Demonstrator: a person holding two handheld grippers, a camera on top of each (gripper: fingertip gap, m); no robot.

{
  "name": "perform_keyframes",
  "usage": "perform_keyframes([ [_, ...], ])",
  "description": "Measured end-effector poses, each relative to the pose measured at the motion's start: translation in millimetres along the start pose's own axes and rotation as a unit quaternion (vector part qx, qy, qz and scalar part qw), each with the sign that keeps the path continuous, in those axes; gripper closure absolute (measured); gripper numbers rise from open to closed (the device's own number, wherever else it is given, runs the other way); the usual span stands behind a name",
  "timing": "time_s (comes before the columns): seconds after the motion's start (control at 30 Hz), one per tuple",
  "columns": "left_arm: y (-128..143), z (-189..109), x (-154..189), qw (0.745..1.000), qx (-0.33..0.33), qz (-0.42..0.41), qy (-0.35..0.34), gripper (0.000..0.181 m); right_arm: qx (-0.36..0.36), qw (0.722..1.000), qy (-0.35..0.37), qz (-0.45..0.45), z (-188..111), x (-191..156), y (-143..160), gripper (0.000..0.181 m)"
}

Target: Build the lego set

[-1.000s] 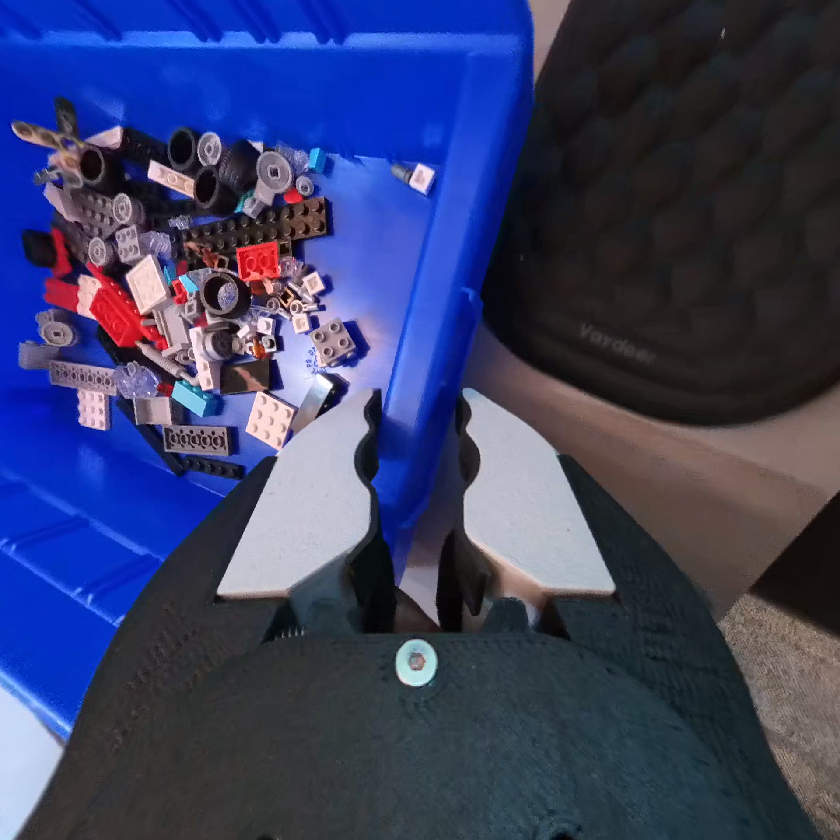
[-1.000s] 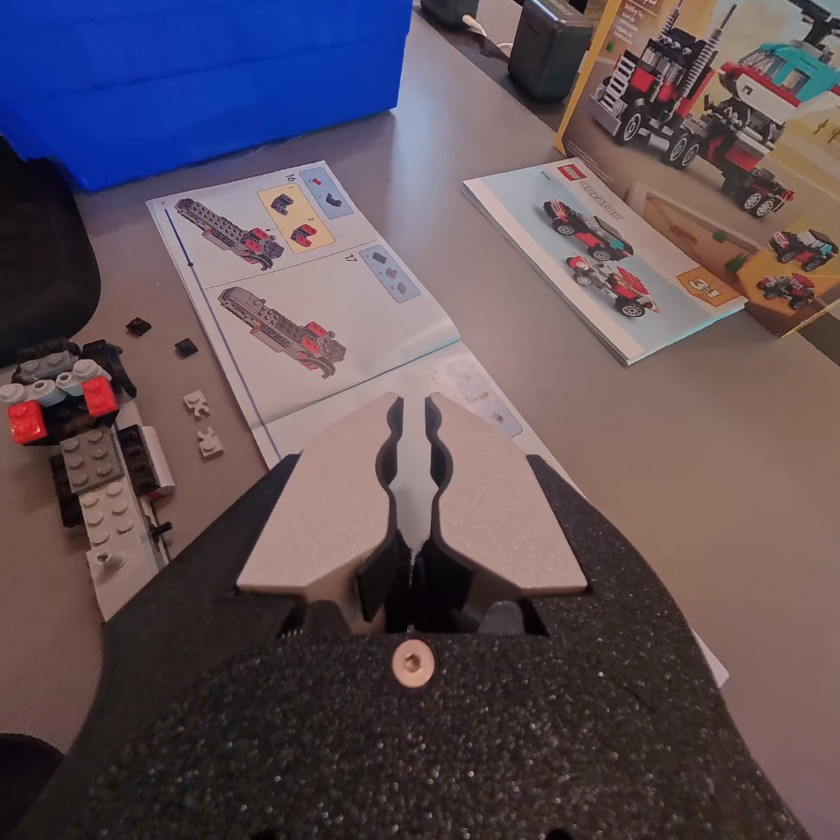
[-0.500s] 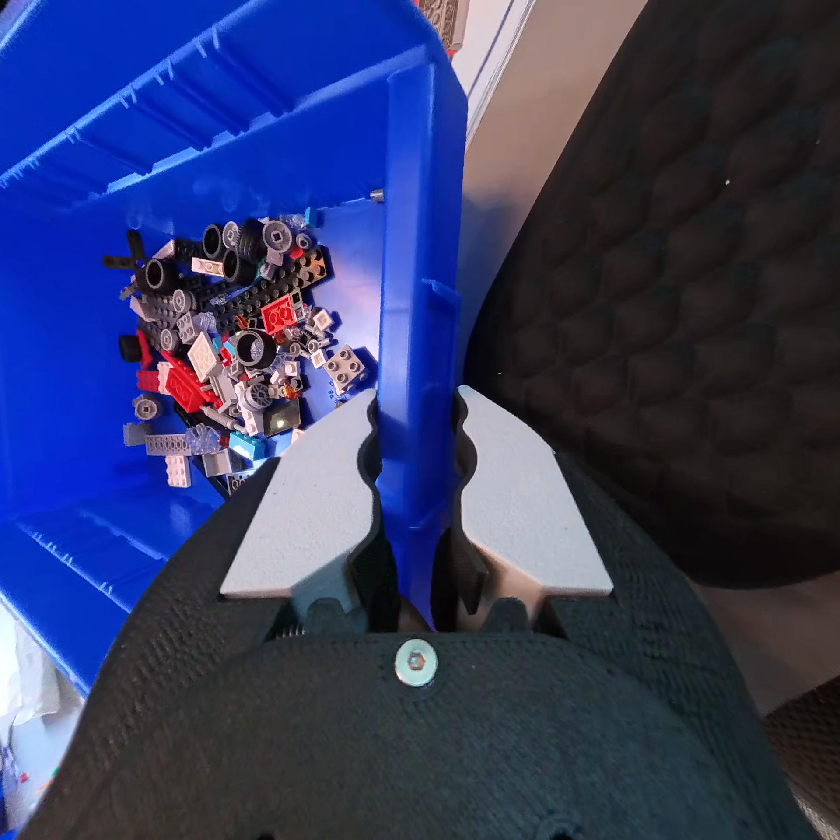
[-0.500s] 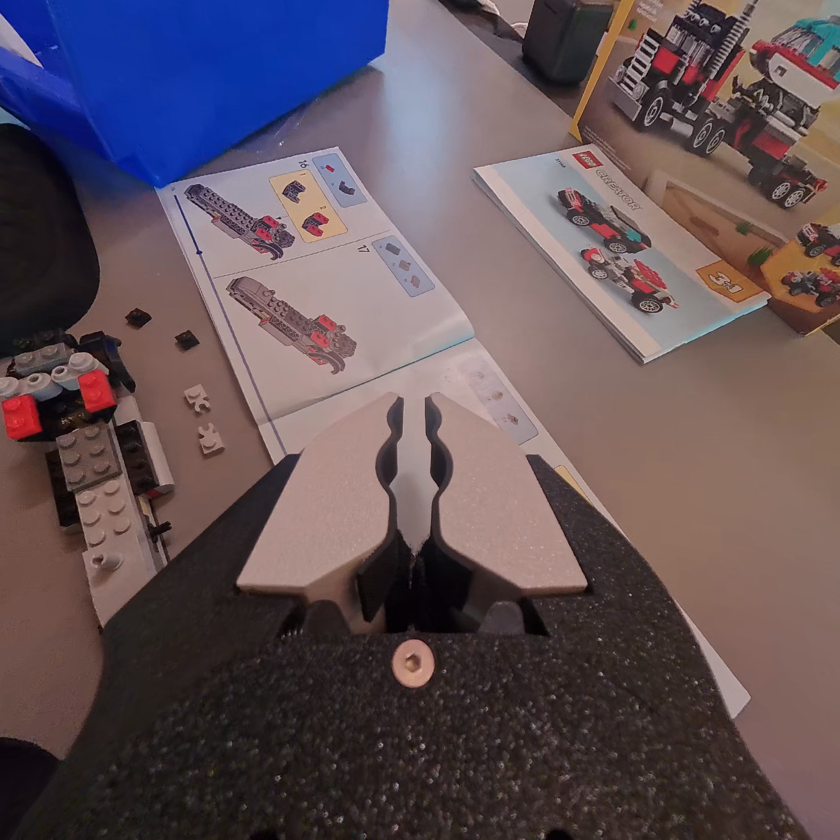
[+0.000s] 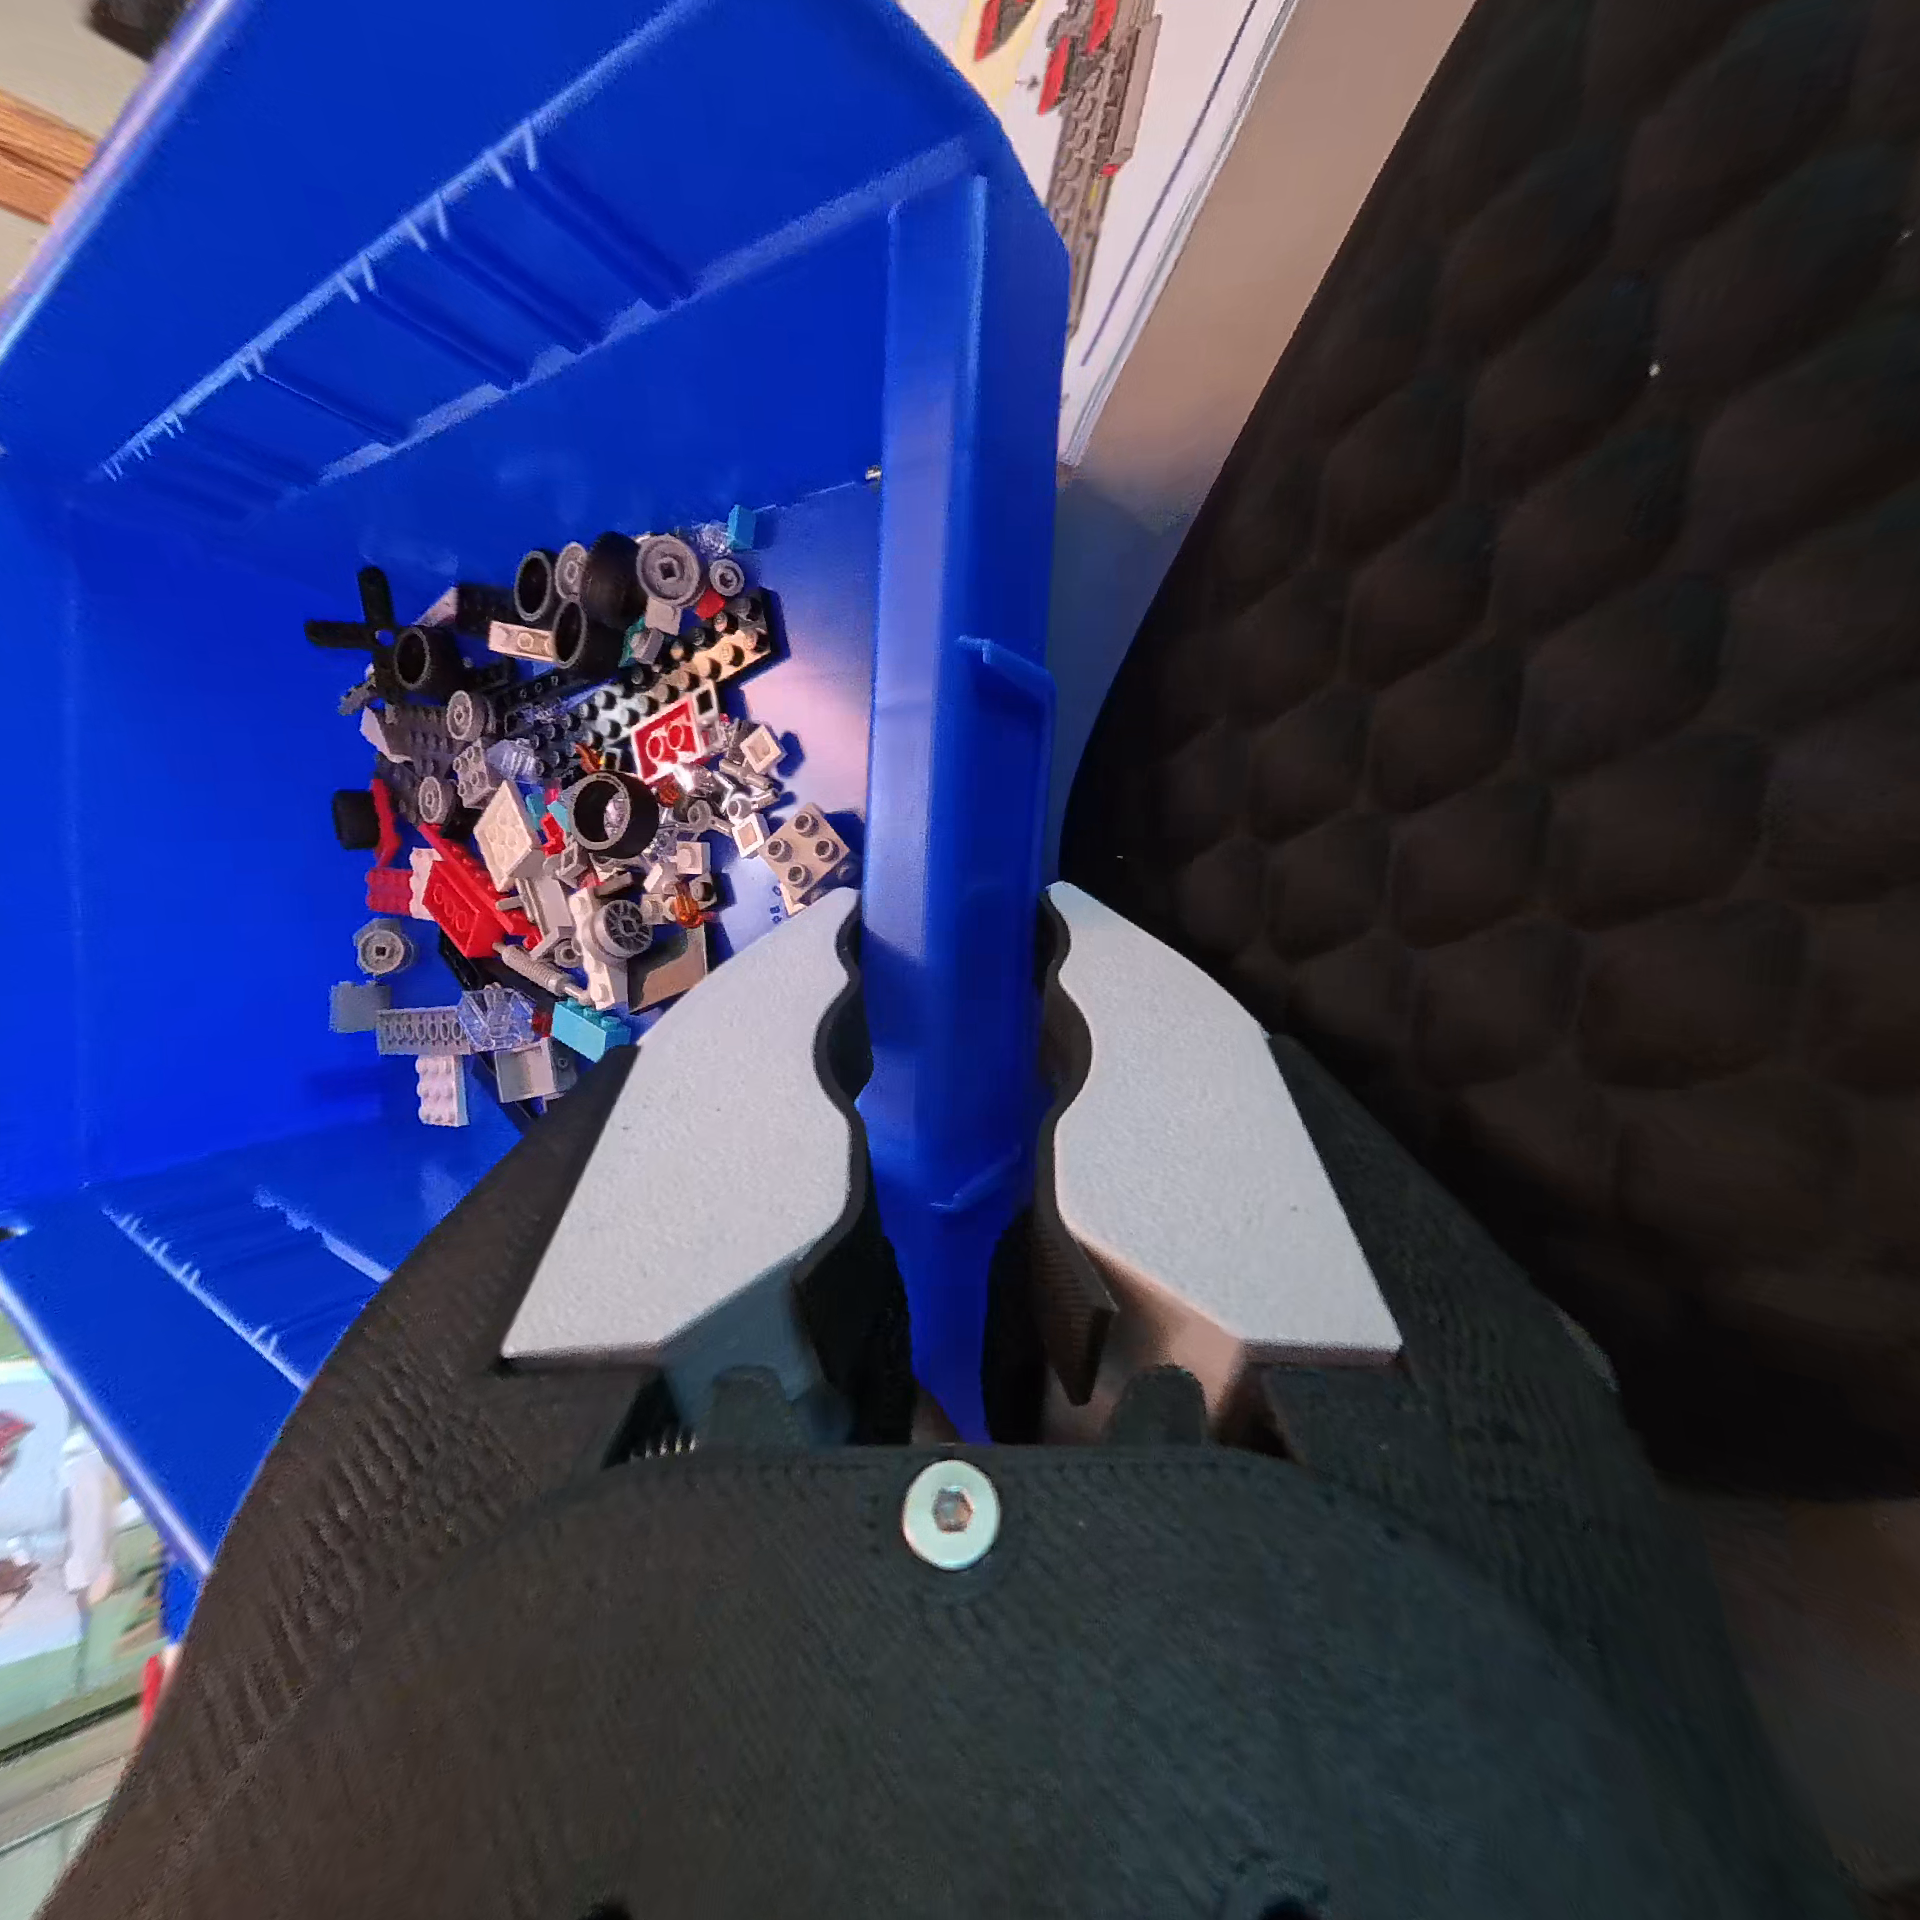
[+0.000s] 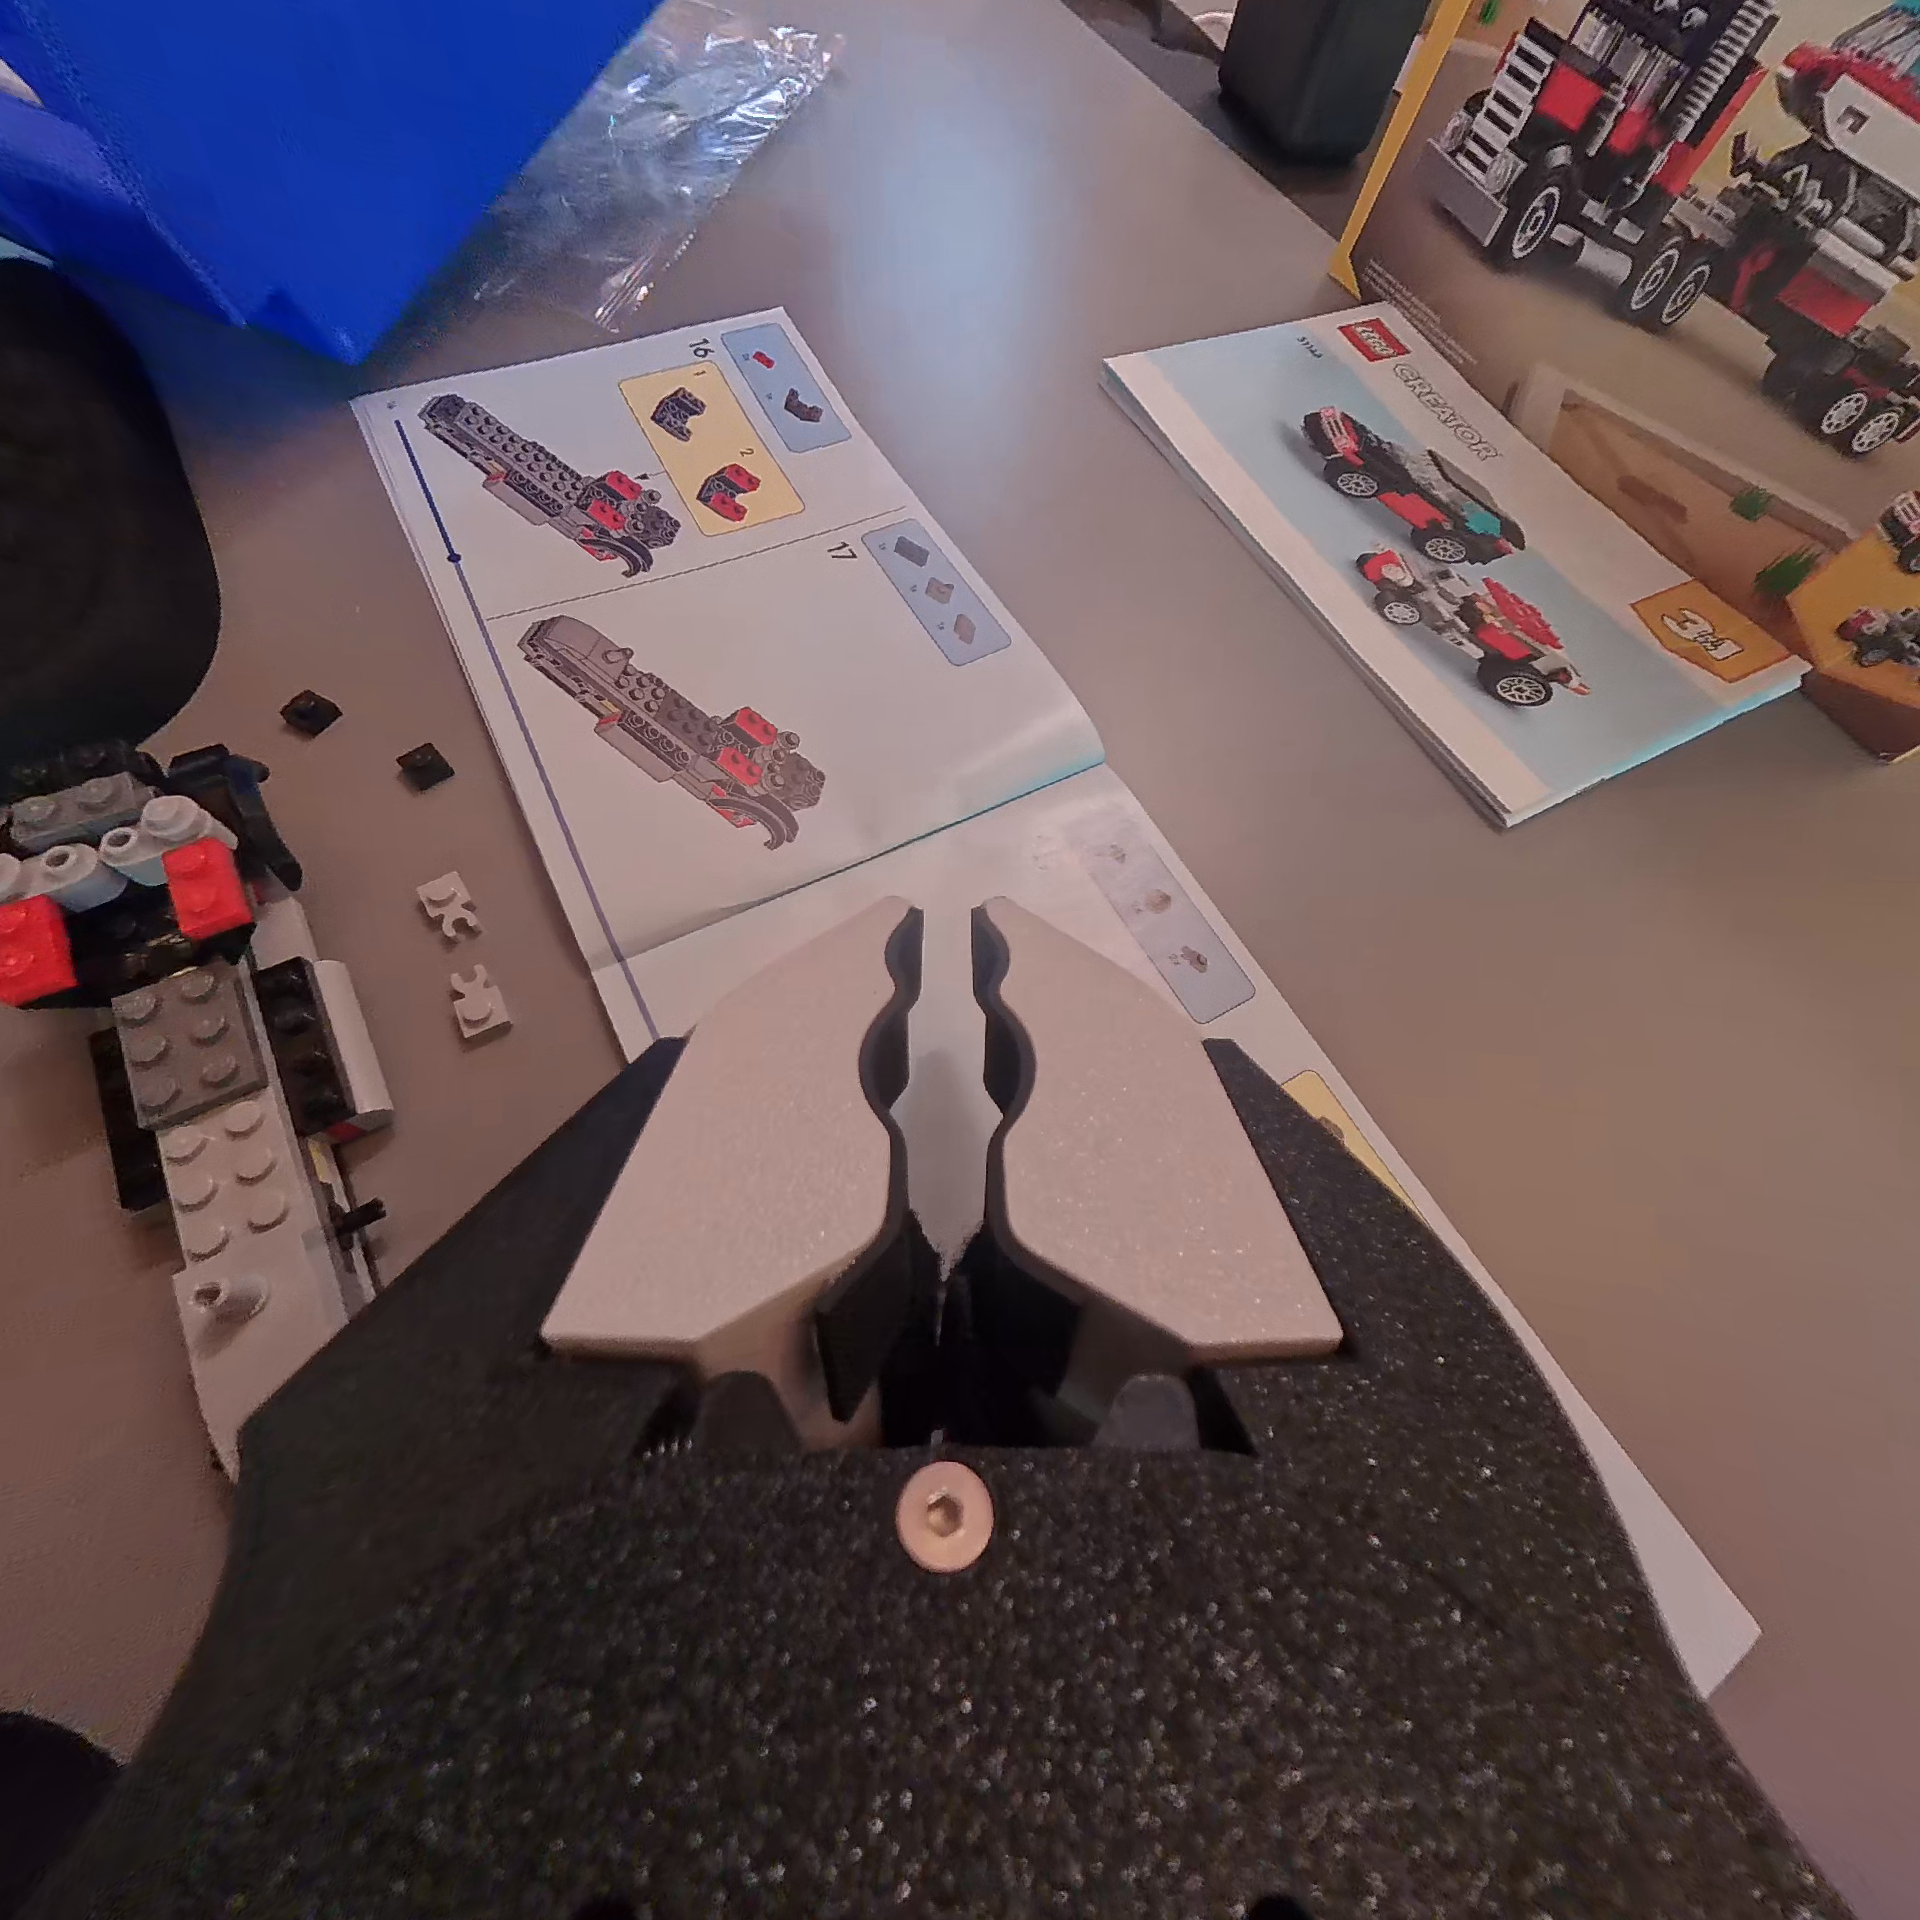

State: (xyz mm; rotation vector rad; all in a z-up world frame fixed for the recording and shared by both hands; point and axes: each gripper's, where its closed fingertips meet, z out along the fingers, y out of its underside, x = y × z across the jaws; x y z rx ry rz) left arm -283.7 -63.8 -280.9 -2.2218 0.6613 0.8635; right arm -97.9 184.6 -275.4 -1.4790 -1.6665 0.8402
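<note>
While the left gripper (image 5: 948,925) clamps the side wall of the blue plastic bin (image 5: 925,665), its fingers close on the rim, a heap of loose mixed-colour lego pieces (image 5: 566,821) sits inside the bin left of that wall; a black quilted cushion (image 5: 1558,727) lies right of it.

Right view: right gripper (image 6: 945,914) nearly closed, narrow gap, holding nothing, over the open instruction booklet (image 6: 727,623). Left of the booklet: partly built grey, black and red lego chassis (image 6: 197,1039). Right of it: closed manual (image 6: 1455,561).

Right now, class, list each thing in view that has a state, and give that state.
Left hand-held gripper: shut on the blue bin wall.
Right hand-held gripper: nearly closed, empty.
Blue bin: tilted, holding loose bricks.
Instruction booklet: open.
Second booklet: closed.
Truck model: partly built.
</note>
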Motion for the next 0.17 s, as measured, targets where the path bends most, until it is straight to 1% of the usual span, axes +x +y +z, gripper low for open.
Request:
perform_keyframes([
  [0.17,-0.7,-2.2,-1.3,0.999,0.007,0.008,-0.044,0.152,-0.002,1.000,0.002,-0.001,0.8,0.2,0.8,0.172],
])
